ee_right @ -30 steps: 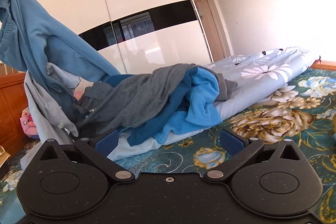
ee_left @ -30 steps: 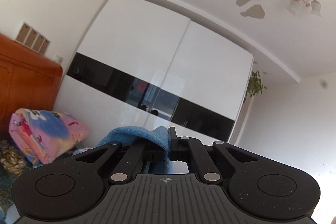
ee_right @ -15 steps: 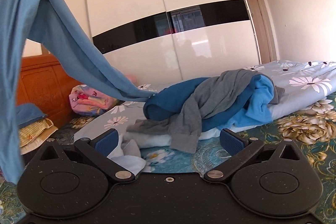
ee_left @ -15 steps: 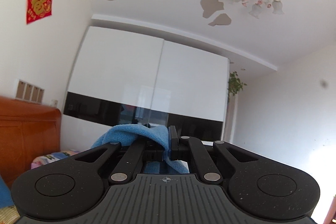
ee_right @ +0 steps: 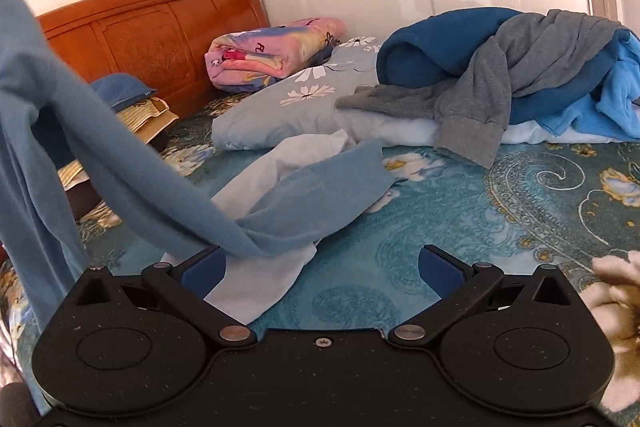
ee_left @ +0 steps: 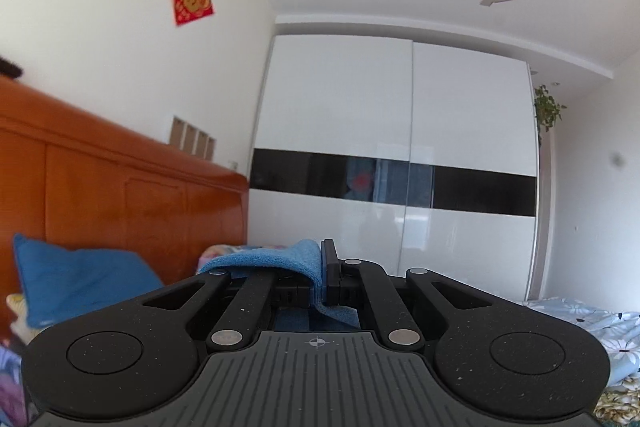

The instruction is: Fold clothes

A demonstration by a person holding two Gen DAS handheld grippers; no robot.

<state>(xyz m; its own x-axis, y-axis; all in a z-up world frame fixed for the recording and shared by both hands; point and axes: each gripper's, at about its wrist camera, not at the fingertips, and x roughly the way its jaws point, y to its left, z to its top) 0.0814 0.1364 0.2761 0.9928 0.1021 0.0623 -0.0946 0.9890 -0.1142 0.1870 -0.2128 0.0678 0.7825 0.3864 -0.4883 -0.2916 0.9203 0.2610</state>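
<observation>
The left claw [ee_left: 323,281] is clenched on a light-blue garment [ee_right: 132,163], held high facing a white sliding wardrobe [ee_left: 400,147] and an orange wooden headboard [ee_left: 120,203]. The garment trails down onto the teal floral bedspread [ee_right: 480,211]. The right claw [ee_right: 320,269] hovers released above the bedspread, near a heap of grey and blue clothes [ee_right: 520,67].

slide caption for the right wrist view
Open right hand-held gripper over a light blue garment draped onto the bed.

Left gripper [ee_left: 322,277]: view swung down from ceiling to orange headboard [ee_left: 120,195] and wardrobe [ee_left: 396,163]. Light blue garment [ee_right: 120,163]: lifted off the clothes pile [ee_right: 512,67], lower end now resting on the teal bedspread [ee_right: 480,211], near left.
</observation>
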